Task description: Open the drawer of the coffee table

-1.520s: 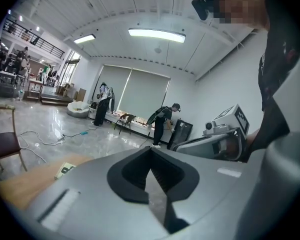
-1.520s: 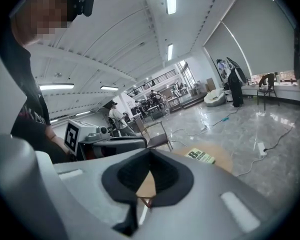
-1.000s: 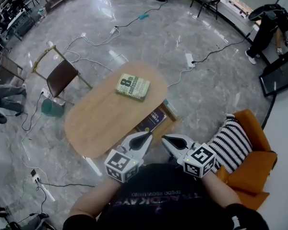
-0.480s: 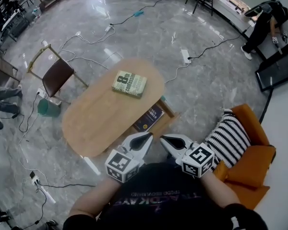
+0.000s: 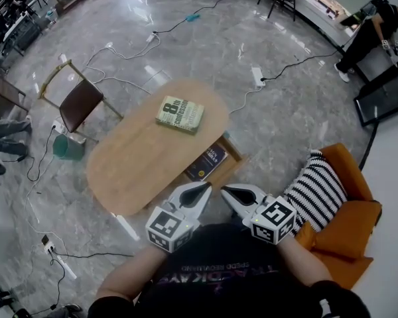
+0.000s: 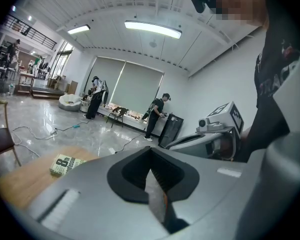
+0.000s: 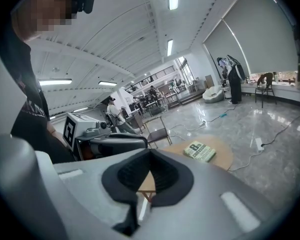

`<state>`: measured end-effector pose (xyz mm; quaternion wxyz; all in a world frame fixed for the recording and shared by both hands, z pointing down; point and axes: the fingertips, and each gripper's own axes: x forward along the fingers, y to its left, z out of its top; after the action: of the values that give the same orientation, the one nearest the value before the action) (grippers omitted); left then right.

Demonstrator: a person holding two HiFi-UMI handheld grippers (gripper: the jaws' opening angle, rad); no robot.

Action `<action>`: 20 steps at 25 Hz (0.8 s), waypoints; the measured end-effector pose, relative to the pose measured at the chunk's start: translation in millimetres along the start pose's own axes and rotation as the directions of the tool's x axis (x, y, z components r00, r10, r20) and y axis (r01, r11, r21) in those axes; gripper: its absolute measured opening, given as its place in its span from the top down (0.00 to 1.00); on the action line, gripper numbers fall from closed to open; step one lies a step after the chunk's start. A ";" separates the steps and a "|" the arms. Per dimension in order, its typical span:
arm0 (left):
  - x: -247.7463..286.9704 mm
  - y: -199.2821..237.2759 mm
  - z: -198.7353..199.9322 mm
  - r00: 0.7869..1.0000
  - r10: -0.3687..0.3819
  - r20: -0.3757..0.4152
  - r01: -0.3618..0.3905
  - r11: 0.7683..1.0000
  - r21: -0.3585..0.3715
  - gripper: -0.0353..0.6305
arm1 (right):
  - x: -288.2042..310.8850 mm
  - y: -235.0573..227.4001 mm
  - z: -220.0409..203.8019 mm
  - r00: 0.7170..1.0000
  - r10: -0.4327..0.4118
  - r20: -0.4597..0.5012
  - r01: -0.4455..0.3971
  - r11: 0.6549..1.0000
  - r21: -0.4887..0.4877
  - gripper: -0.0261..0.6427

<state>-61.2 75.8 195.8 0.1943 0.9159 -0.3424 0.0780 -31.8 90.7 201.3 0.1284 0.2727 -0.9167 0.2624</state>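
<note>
The drawer (image 5: 235,155) of the coffee table (image 5: 132,171) stands pulled out from under the oval top, just ahead of both sets of jaw tips, with a dark book (image 5: 207,161) lying flat in it; only the head view shows this plainly, since the gripper views give no clear sight of the drawer. Farther out beyond the jaws a green-and-cream book (image 5: 180,114) lies on the tabletop; both gripper views catch it, to the left of the left gripper's jaws and to the right of the right gripper's. The left gripper (image 5: 204,189) and the right gripper (image 5: 225,191) are held side by side close to the person's body, tips near each other but apart, short of the drawer and touching nothing; each gripper's own view shows its jaws pressed together with nothing between the pads. Each of those views also takes in the other gripper alongside, marker cube (image 6: 229,115) and all. To the right of the right jaws sits an orange armchair (image 5: 348,220) with a striped cushion (image 5: 316,194); well past the table on the left are a chair (image 5: 81,105) and a green bin (image 5: 67,148); cables (image 5: 119,78) trail over the grey floor (image 5: 285,124); people (image 6: 156,115) stand far off down the room, seen upright only from the grippers.
</note>
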 end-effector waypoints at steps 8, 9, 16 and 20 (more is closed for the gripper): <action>-0.7 -4.2 -1.3 1.000 0.004 0.001 -0.004 1.000 0.004 0.94 | -2.0 2.3 -2.5 1.000 0.009 -0.003 -0.009 1.000 -0.008 0.96; -1.3 -4.1 -1.7 1.000 0.004 0.001 -0.004 1.000 0.003 0.94 | -1.5 3.0 -3.1 1.000 0.010 -0.004 -0.010 1.000 -0.009 0.96; -2.2 -5.0 -0.2 1.000 0.006 0.001 -0.006 1.000 0.009 0.94 | -0.6 3.9 -2.4 1.000 0.015 -0.006 -0.015 1.000 -0.009 0.96; -3.2 -5.8 -0.3 1.000 0.006 0.001 -0.006 1.000 0.010 0.94 | -1.0 5.0 -3.0 1.000 0.017 -0.008 -0.017 1.000 -0.009 0.96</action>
<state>-59.8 81.9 193.4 0.1892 0.9160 -0.3446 0.0798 -33.5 96.3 201.4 0.1310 0.2633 -0.9196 0.2604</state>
